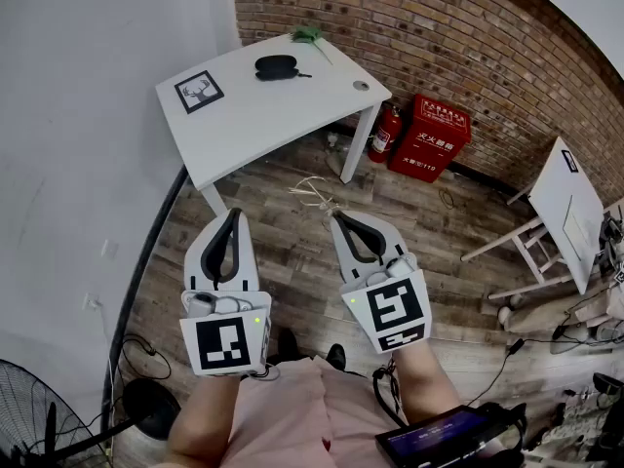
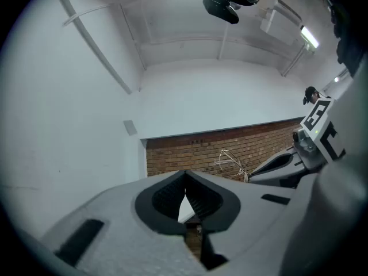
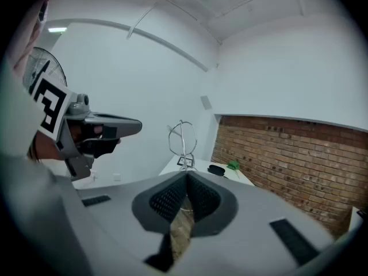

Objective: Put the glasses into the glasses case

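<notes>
In the head view, both grippers are held out side by side over a wooden floor. The left gripper [image 1: 234, 213] has its jaws together with nothing in them. The right gripper [image 1: 334, 214] is closed too, and the thin wire glasses [image 1: 314, 193] stick out from its tip. Well ahead stands a white table [image 1: 253, 125]. On it lie the black glasses case [image 1: 276, 66], a card with a deer picture [image 1: 199, 92] and a small green object [image 1: 307, 35] at the far edge. The case is closed and well apart from the glasses. A red fire extinguisher box [image 1: 429, 136] stands against the brick wall [image 1: 468, 37] beside the table, and a fan [image 1: 39, 417] shows at the lower left.

In the left gripper view, the left gripper [image 2: 185, 174] has its two jaws meeting at the tips, empty. To the right, the right gripper [image 2: 250, 178] carries the glasses [image 2: 230, 161] in front of the brick wall [image 2: 190, 154].

In the right gripper view, the right gripper [image 3: 187, 176] is clamped on the glasses [image 3: 183, 140], whose wire frame rises upright above the jaw tips. Beyond them are the table [image 3: 172, 167], the glasses case [image 3: 216, 169] and the green object [image 3: 233, 165]. The left gripper [image 3: 138, 126] is at the left.
</notes>
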Tool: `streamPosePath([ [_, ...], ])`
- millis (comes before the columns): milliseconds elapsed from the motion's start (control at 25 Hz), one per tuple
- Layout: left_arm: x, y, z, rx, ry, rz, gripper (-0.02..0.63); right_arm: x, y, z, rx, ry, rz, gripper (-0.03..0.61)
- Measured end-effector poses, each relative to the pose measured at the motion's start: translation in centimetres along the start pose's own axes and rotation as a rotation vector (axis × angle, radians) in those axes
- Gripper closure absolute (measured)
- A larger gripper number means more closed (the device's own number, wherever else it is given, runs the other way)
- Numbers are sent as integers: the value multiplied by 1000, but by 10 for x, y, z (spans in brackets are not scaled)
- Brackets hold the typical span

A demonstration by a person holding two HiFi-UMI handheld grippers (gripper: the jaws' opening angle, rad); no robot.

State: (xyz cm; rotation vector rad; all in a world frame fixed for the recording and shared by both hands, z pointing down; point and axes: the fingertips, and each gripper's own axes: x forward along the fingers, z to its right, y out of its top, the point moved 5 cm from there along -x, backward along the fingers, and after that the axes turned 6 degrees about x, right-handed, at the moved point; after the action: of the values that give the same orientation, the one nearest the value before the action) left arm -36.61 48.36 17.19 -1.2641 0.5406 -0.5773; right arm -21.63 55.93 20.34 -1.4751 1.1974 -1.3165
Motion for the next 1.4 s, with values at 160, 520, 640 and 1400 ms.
streamPosePath([
  [160, 7, -2, -3, 1, -8, 7, 609, 6, 0, 2, 2, -8, -2, 569],
  [520, 28, -16, -23, -1, -52, 4, 609, 30, 3, 3, 39, -50, 12, 569],
  [640, 33, -21, -28, -5, -68, 2, 609, 34, 6, 6, 51, -86, 11, 569],
  [1400, 153, -65, 1, 31, -159, -45, 609, 86, -31, 110, 120, -180, -35, 569],
])
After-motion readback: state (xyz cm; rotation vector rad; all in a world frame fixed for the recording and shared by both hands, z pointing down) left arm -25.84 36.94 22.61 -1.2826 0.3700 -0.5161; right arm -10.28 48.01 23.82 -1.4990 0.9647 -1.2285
